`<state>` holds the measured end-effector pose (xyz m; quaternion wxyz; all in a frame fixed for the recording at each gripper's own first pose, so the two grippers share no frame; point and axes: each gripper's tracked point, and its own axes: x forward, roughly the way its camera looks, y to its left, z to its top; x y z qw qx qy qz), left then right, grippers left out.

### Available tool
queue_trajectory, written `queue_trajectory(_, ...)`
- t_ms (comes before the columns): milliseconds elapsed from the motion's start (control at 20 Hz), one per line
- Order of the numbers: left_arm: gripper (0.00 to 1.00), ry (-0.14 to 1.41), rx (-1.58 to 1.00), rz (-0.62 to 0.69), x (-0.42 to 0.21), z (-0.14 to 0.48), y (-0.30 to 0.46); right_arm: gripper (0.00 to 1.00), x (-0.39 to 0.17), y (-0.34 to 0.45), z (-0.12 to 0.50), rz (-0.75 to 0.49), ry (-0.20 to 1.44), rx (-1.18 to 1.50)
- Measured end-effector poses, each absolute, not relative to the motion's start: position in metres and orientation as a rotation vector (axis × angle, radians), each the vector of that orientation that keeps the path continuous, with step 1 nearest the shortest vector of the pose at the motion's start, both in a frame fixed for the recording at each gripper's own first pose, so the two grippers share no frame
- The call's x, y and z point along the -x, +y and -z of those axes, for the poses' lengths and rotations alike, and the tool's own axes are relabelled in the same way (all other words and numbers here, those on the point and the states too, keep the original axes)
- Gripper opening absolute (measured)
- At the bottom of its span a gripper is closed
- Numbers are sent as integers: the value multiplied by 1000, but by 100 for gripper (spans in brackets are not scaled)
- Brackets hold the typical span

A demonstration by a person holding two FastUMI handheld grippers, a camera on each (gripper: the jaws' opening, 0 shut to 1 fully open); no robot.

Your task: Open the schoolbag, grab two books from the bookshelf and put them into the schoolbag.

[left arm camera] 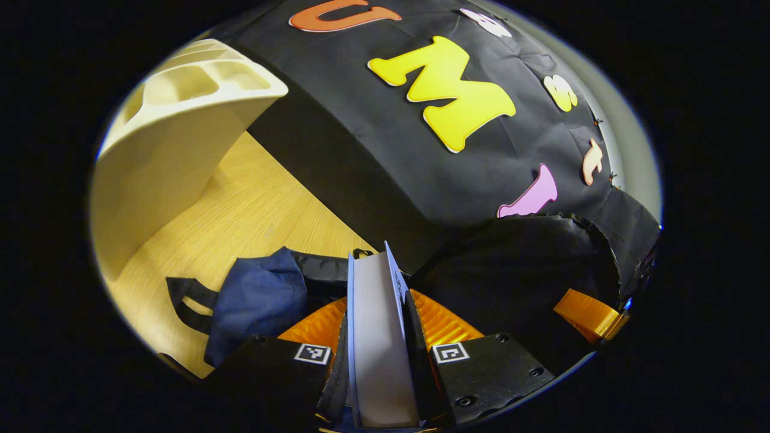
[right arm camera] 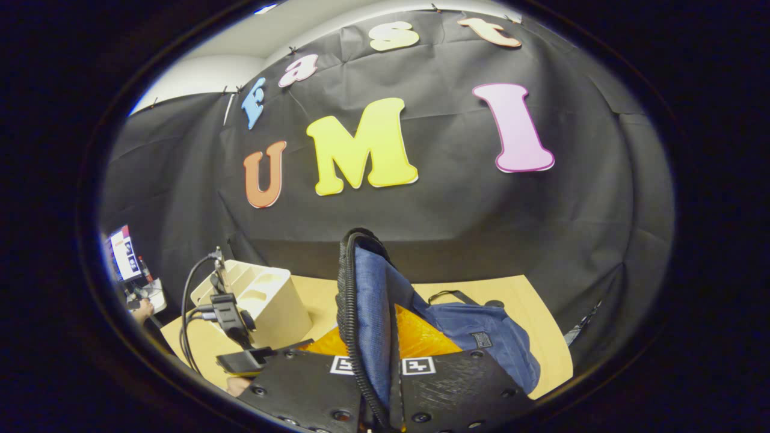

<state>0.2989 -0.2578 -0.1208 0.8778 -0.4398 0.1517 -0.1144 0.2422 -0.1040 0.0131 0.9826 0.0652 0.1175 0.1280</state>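
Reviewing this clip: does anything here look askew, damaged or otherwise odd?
Nothing looks damaged or spilled. The left gripper is shut on a book held on edge above the blue schoolbag, while the right gripper pinches the schoolbag's zipped edge and lifts it. The bookshelf stands upright on the table.

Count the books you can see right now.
1: a book clamped upright in the left hand-held gripper, near the schoolbag. Others may be hidden inside the bookshelf.

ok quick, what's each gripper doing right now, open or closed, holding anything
left gripper: tongs closed on a book, held upright.
right gripper: tongs closed on the schoolbag, gripping its zippered edge.
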Motion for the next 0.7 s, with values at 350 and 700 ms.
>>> queue_trajectory(350,58,346,994,265,-316,153,-304,5,-243,-94,-6,-284,212,-172)
queue_trajectory(700,82,353,844,265,-312,163,-315,5,-243,-96,0,-293,197,-182)
